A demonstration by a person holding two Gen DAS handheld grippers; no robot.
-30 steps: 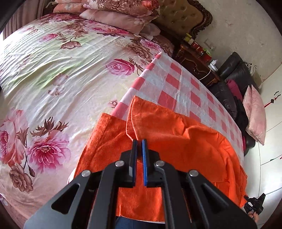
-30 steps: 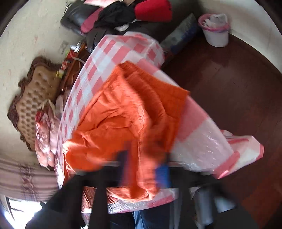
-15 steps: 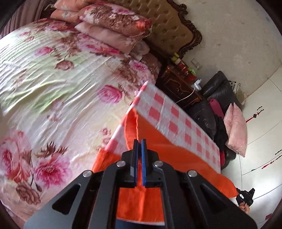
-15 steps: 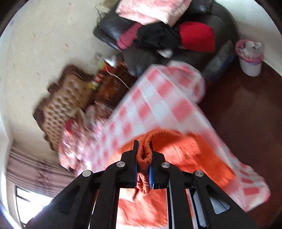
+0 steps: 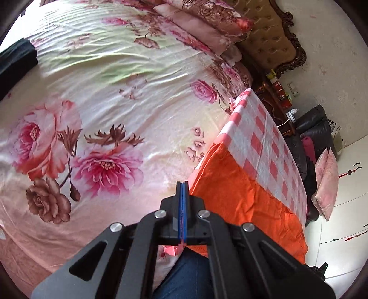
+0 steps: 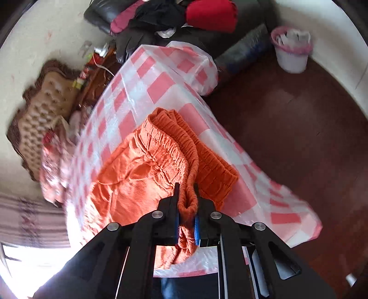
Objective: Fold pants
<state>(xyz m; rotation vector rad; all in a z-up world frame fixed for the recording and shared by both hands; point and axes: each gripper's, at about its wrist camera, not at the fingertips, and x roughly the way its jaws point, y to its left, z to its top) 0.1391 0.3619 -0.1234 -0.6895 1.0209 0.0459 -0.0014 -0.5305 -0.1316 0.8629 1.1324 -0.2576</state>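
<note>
Floral bed (image 5: 96, 96) fills frame left; tufted headboard (image 5: 273, 43) upper right; dark sofa (image 6: 161, 18) top; bin (image 6: 291, 49) upper right; brown floor (image 6: 299, 128).

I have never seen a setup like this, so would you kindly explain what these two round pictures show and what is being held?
There is no robot arm here: a person holds a two-finger clamp, a tool, in each hand, and each carries a wide-angle camera looking forward along its fingers, which is why the pictures are round and bent.

One picture looks from the left tool. Its jaws are shut, with only a scrap of the checked cloth at their base. Beyond it lie a floral bedspread and the orange pants spread on a table under a pink checked tablecloth.

The other looks from the right tool, which is clamped on the gathered elastic waistband of the pants. Behind are a dark floor and a waste bin.
</note>
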